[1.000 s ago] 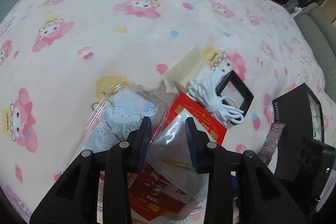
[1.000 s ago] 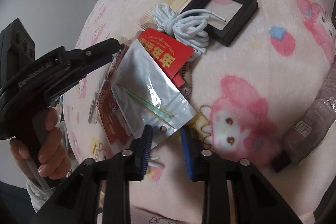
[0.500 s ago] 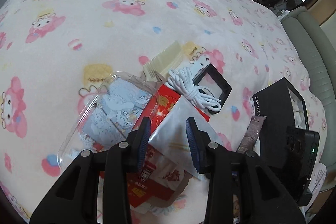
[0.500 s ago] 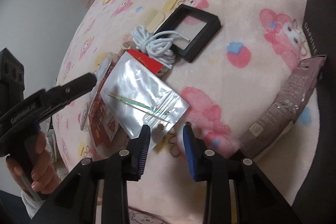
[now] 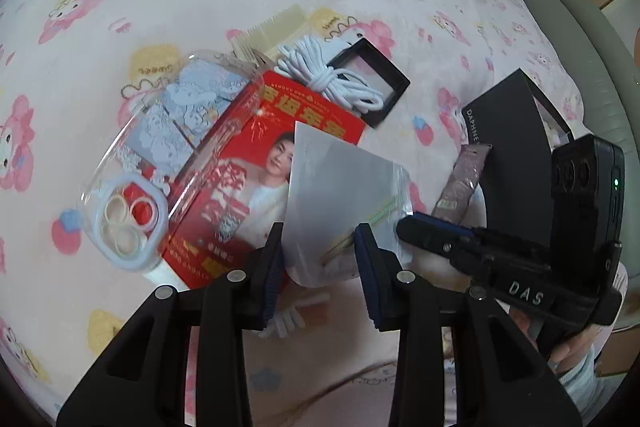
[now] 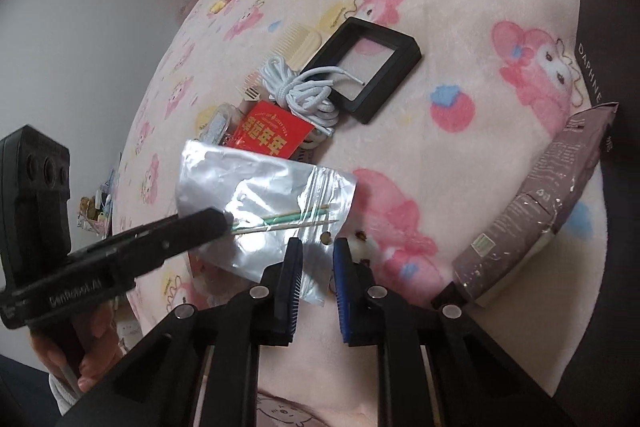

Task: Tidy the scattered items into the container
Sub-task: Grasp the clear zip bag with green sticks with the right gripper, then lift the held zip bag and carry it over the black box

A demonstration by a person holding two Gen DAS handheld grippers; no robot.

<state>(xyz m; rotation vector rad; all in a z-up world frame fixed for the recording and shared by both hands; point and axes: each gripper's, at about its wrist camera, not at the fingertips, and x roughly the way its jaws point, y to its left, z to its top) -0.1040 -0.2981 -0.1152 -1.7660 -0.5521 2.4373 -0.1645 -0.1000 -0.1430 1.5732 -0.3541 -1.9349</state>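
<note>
Left wrist view: left gripper (image 5: 318, 233) at lower centre, fingers spread wide to either side of the silver zip bag (image 5: 340, 195), not visibly pinching it. Right of centre, right gripper (image 5: 408, 223) reaching in from the right edge, tip at the bag's corner — hard to tell whether clamped. Upper left of the bag: red packet (image 5: 256, 147), clear phone case (image 5: 160, 151), white cord (image 5: 332, 83), black frame (image 5: 370, 83), comb (image 5: 276, 27). At right, black box (image 5: 508, 143) with a brown sachet (image 5: 460, 183) leaning against it. Right wrist view: right gripper (image 6: 316, 251) at lower centre, fingers parted around the zip bag's (image 6: 256, 187) lower edge, apparently not closed on it. From lower left, left gripper (image 6: 216, 221) over the bag — sticks visible inside. Black box's (image 6: 600, 39) wall along the right edge.
</note>
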